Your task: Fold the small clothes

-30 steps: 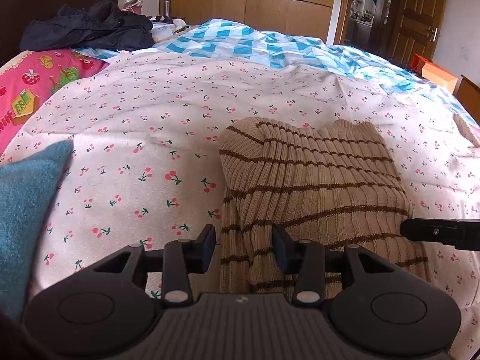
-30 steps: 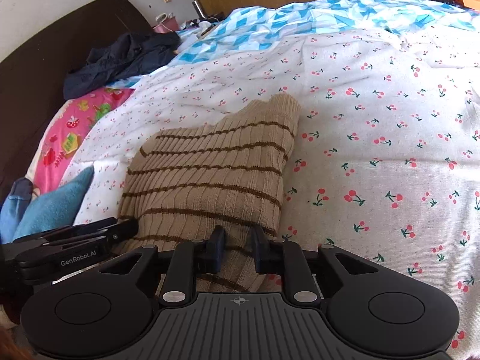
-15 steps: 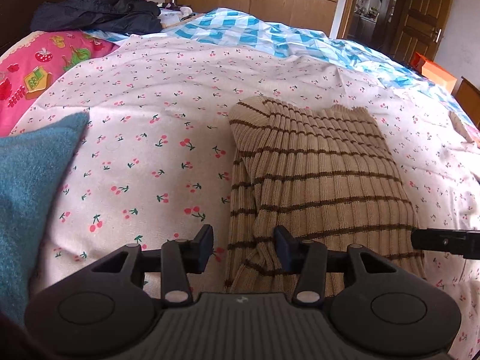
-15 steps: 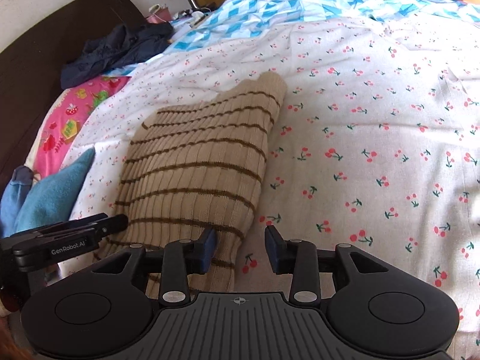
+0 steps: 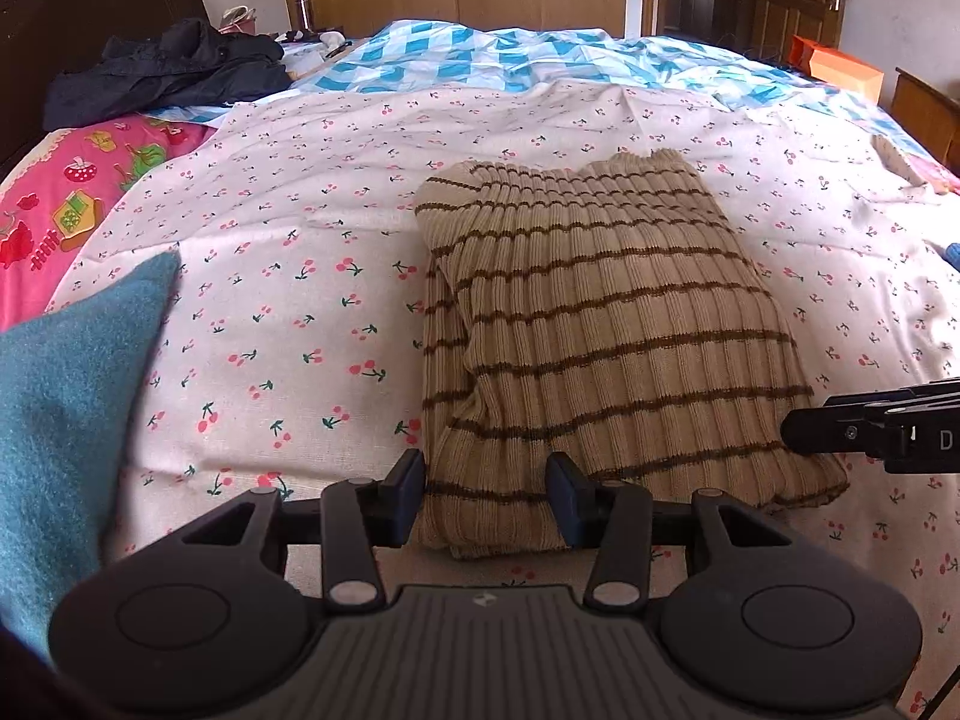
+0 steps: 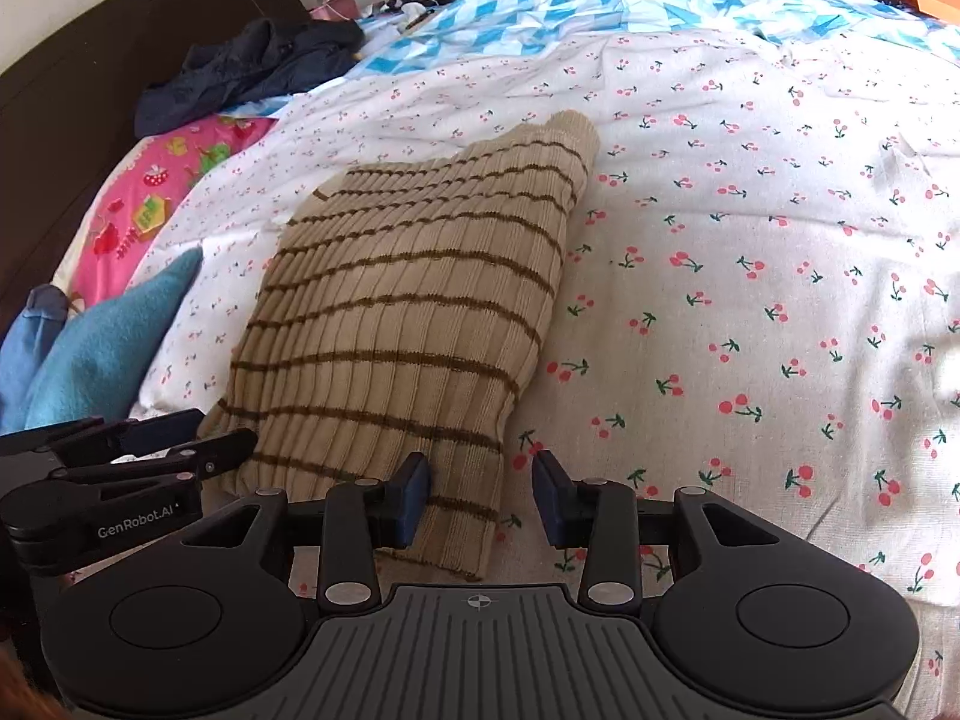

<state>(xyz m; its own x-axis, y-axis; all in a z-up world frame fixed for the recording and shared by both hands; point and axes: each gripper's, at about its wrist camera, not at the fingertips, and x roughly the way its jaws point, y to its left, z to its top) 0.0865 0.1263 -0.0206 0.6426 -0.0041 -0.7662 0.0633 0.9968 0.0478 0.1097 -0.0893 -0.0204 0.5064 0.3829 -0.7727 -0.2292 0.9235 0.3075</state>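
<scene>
A folded beige ribbed sweater with thin brown stripes (image 5: 600,324) lies on the cherry-print sheet (image 5: 288,300); it also shows in the right wrist view (image 6: 408,312). My left gripper (image 5: 487,498) is open, its jaws standing either side of the sweater's near-left corner without closing on it. My right gripper (image 6: 482,492) is open at the sweater's near-right corner, its left finger over the fabric edge. The right gripper's tip (image 5: 870,438) reaches in from the right in the left wrist view. The left gripper (image 6: 120,468) shows at the lower left of the right wrist view.
A teal knit garment (image 5: 66,408) lies at the left, with a blue item (image 6: 30,348) beside it. A dark jacket (image 5: 162,72) and a pink pillow (image 5: 60,210) lie near the headboard. A blue checked quilt (image 5: 510,60) covers the far bed.
The right gripper has opened and let go of the sweater's corner. Both grippers have drawn back toward the near edge, and the sweater now lies flat.
</scene>
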